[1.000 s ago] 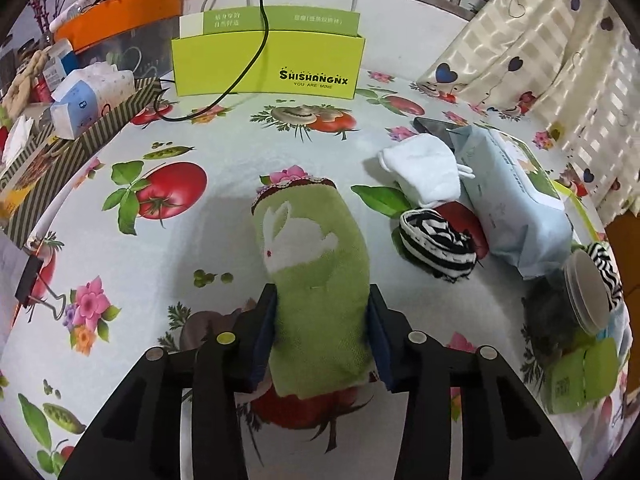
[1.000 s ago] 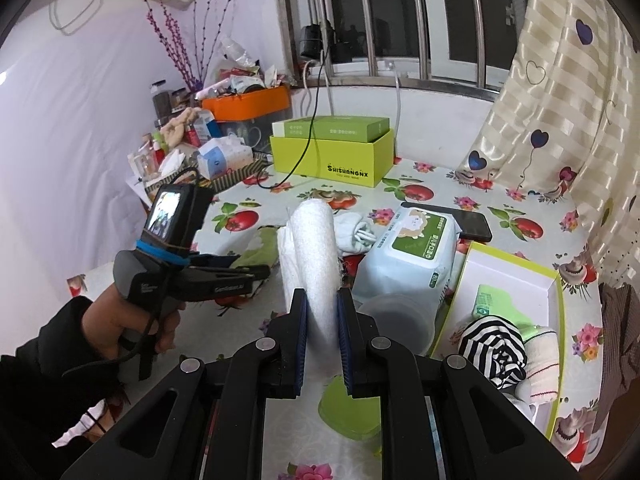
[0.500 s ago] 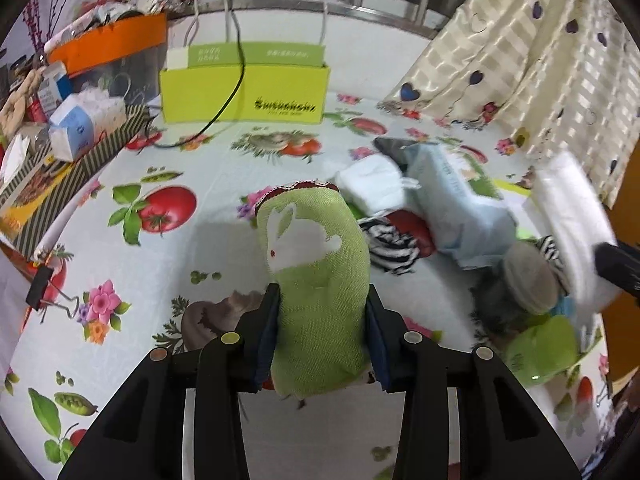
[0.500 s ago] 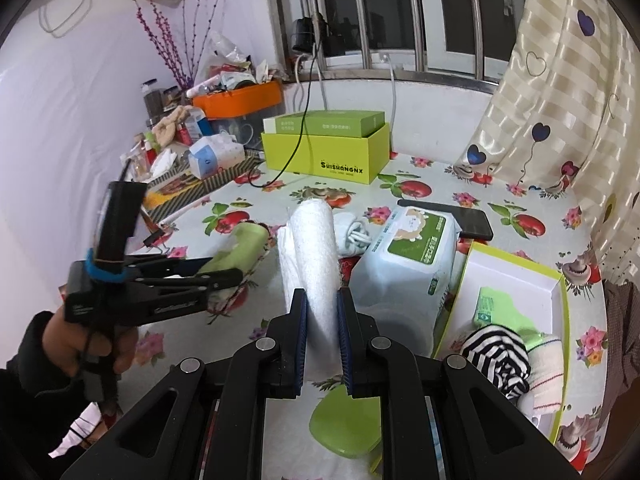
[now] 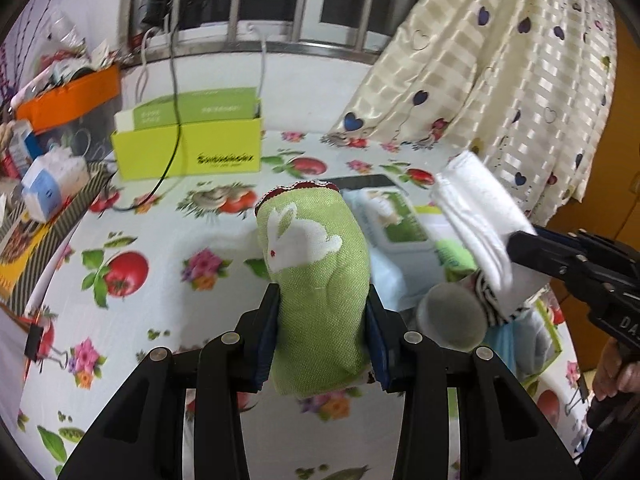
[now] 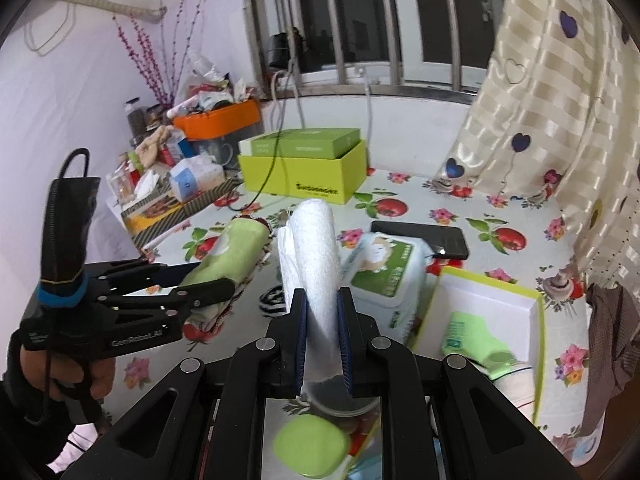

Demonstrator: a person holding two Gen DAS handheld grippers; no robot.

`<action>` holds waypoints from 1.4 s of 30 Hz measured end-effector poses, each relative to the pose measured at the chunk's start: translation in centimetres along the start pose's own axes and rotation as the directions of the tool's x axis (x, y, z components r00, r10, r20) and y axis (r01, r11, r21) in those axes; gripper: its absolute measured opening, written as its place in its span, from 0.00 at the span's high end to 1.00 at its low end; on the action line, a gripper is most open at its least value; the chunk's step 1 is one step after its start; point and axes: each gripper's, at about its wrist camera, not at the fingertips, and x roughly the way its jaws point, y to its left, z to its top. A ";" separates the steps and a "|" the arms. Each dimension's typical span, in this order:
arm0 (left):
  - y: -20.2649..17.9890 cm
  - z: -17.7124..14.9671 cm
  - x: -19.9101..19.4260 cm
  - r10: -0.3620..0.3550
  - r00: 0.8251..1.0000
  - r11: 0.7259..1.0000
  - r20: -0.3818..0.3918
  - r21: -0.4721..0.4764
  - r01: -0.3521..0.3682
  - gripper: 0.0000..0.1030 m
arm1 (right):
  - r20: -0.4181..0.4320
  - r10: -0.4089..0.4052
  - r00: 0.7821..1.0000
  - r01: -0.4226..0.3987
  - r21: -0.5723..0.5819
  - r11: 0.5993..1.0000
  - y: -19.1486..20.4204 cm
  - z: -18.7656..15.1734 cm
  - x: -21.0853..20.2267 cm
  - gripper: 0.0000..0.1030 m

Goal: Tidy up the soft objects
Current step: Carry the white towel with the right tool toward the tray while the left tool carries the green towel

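- Table: glossy fruit-print oilcloth.
- Box: shallow, white inside, lime rim, holds folded cloth; interior visible only in right view.
- Wipes pack: soft plastic, beside box.
- Green sock: coarse knit roll, white rabbit, long axis pointing forward past the tips; left gripper pinches its middle, off the table.
- White sock: terry roll, upright along fingers, clamped in right gripper near the box.
- Striped sock: on table.
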 end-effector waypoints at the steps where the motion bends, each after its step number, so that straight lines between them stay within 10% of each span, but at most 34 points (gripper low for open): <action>1: -0.3 0.3 0.0 -0.001 1.000 1.000 0.004 0.006 0.001 0.61 | 0.004 -0.006 1.000 0.006 0.006 1.000 -0.4 0.1 -0.2 0.87; 42: -13.5 3.7 6.7 -0.107 0.988 0.975 -0.111 0.183 0.126 0.61 | -0.053 -0.132 0.990 0.140 0.171 0.975 -13.3 -2.5 -1.3 0.87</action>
